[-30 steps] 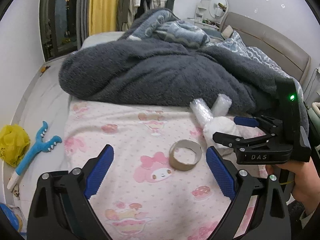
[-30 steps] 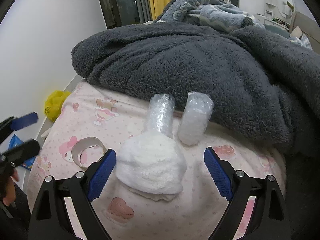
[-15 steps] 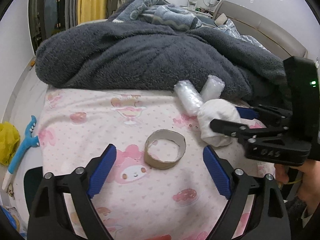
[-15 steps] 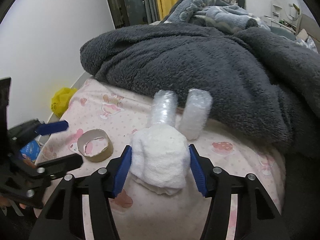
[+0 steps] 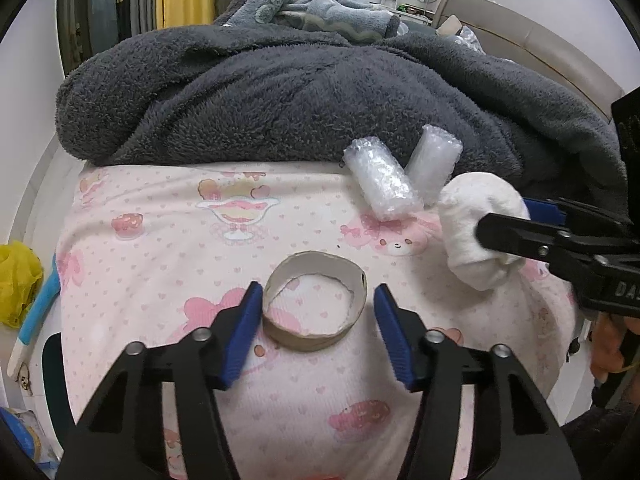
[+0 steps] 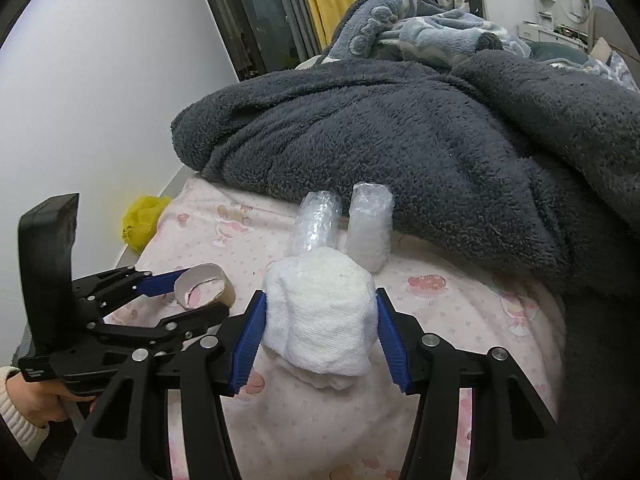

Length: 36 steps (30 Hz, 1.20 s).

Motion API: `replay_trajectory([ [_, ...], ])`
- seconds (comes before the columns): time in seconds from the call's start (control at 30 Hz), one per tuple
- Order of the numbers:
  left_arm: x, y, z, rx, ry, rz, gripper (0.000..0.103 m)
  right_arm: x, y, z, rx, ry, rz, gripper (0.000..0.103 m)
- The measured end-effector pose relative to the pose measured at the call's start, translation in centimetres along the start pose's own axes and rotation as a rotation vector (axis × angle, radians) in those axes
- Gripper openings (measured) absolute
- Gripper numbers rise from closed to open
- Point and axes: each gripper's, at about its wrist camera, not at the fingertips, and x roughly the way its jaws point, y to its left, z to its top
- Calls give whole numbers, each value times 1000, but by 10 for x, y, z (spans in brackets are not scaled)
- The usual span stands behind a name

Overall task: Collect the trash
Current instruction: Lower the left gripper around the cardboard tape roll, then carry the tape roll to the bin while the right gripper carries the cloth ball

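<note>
Between your left claw (image 5: 314,322)'s narrowed pads, on the bed sheet (image 5: 160,248), lies the light, crushable cardboard tape core (image 5: 314,306); pinch its wall gently. Your right claw (image 6: 320,322) clamps the soft white tissue wad (image 6: 320,316).

So my left gripper (image 5: 316,320) sits either side of the cardboard ring (image 5: 315,301) on the bedsheet (image 5: 160,248). To its right, my right gripper (image 6: 320,320) straddles the tissue wad (image 6: 320,312). Two bubble-wrap rolls (image 5: 382,182) lie just behind it, against the blanket (image 5: 280,100).
</note>
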Motion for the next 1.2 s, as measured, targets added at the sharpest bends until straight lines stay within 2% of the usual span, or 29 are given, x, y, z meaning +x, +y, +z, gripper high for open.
replay_trajectory([
  [0.17,2,-1,4,-15,-12,-1,52,-5,-2,0,7,-6,15,54],
  [0.5,-18,9,1,-57,-74,15,52,-9,8,7,12,-32,71,54],
  [0.97,-32,38,-3,-134,-89,84,52,-9,21,19,5,-50,125,54],
  [1.2,-49,63,-9,-187,-103,124,52,0,42,27,-15,-37,155,54],
])
